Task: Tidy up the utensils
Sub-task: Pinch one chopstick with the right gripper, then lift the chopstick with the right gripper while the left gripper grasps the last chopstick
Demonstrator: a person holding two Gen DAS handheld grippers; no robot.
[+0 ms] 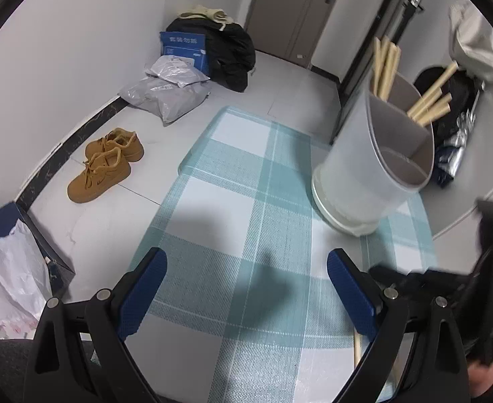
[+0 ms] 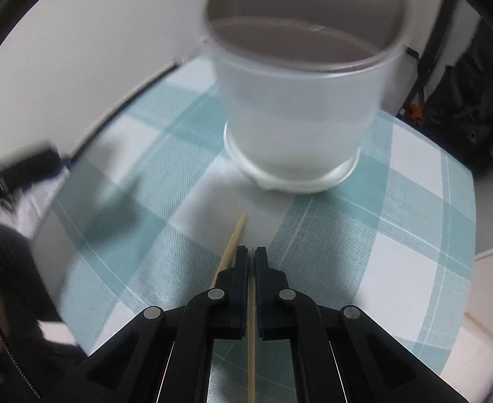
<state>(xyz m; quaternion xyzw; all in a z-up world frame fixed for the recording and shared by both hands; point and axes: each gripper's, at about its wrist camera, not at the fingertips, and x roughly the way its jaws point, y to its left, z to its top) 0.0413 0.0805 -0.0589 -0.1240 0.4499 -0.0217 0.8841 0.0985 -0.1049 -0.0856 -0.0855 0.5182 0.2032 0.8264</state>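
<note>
A translucent white utensil holder [image 1: 374,154] with a grey divided insert stands on the checked teal cloth [image 1: 246,235], wooden chopsticks [image 1: 386,63] sticking up from its far compartments. My left gripper [image 1: 246,288] is open and empty, low over the cloth, left of and nearer than the holder. My right gripper [image 2: 250,255] is shut on a thin wooden chopstick [image 2: 251,336] that runs back between its fingers. A second chopstick [image 2: 231,248] angles out just left of the fingers toward the holder [image 2: 297,107], which stands close in front. The right gripper shows at the left view's right edge [image 1: 448,288].
The cloth covers a small round white table [image 2: 488,262]. On the floor to the left are tan shoes [image 1: 107,164], grey parcels [image 1: 166,90], a black jacket [image 1: 233,53] and a dark box with a white bag [image 1: 8,268]. Dark bags [image 2: 475,107] lie past the table's right edge.
</note>
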